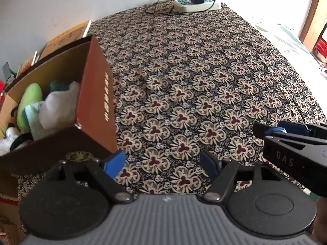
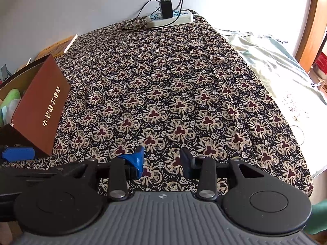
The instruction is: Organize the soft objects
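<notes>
A brown cardboard box [image 1: 96, 102] stands open at the left edge of the floral cloth [image 1: 204, 81]. Inside lie a green plush [image 1: 28, 102], a white soft lump [image 1: 55, 106], a dark green item [image 1: 59, 85] and a pale teal piece [image 1: 33, 118]. My left gripper [image 1: 163, 163] hangs open just right of the box's near corner, with nothing between its blue pads. My right gripper [image 2: 163, 161] is open too, over bare cloth and empty; it shows at the right of the left wrist view [image 1: 263, 138]. The box [image 2: 40, 106] lies to its left.
A white power strip [image 2: 169, 18] with a black charger and cables sits at the far edge by the wall. A pale sheet [image 2: 276, 71] covers the right side. Books and cartons [image 1: 67, 34] stand behind the box. A wooden frame [image 2: 310, 30] rises far right.
</notes>
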